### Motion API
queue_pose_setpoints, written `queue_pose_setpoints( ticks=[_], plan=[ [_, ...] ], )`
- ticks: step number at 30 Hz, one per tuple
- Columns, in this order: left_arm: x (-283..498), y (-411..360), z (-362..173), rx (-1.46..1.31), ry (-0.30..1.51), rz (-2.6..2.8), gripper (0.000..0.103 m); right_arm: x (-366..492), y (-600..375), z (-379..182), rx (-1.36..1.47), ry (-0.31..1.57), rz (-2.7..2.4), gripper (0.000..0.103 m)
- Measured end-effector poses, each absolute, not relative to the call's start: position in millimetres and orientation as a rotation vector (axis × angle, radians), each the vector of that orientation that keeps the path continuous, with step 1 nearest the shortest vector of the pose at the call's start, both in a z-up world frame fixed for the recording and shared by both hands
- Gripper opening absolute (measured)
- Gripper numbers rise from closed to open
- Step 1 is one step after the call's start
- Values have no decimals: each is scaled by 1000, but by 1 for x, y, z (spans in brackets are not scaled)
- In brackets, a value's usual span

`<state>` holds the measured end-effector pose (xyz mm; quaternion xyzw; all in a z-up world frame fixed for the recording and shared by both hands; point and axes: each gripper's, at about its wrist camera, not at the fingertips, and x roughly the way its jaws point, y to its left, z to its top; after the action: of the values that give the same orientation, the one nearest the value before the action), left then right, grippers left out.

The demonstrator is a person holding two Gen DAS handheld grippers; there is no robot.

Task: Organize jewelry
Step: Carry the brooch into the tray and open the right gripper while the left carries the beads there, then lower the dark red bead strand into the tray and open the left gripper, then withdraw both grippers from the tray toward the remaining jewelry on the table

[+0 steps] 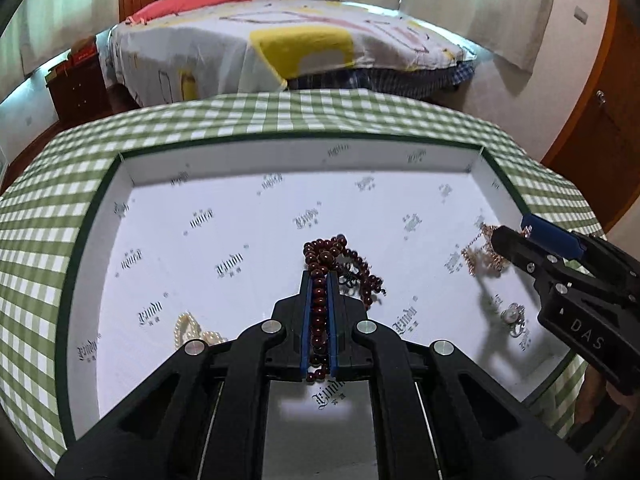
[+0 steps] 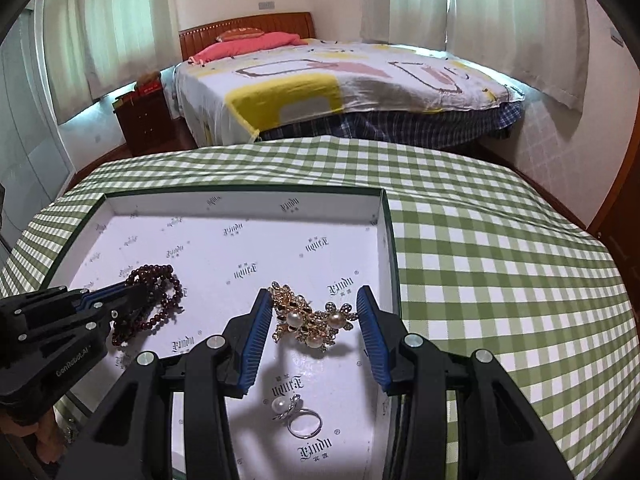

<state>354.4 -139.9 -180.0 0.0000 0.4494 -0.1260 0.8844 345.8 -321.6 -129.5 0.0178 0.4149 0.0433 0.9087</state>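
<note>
Left gripper clamped on dark red beads; right gripper holds gold brooch between its pads (over white box).

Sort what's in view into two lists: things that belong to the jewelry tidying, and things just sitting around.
Part of the job:
- dark red bead string, clamped in the left gripper
- gold pearl brooch, between the right gripper pads
- pearl ring
- white pearl strand
- white box

Just there:
- checked tablecloth
- bed
- nightstand
</note>
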Motion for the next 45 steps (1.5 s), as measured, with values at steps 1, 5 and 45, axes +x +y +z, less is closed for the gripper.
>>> queue_pose_setpoints(
  ticks=[1,5,45],
  plan=[
    [354,-140,-180,5,929,-258,7,346,-322,-130,34,858,90,44],
    [355,-143,-181,12,932,-259,26,349,-323,-131,36,871,97,46],
    [173,-74,-108,-4,658,-255,56,178,-302,-82,63,741,50,39]
  ],
)
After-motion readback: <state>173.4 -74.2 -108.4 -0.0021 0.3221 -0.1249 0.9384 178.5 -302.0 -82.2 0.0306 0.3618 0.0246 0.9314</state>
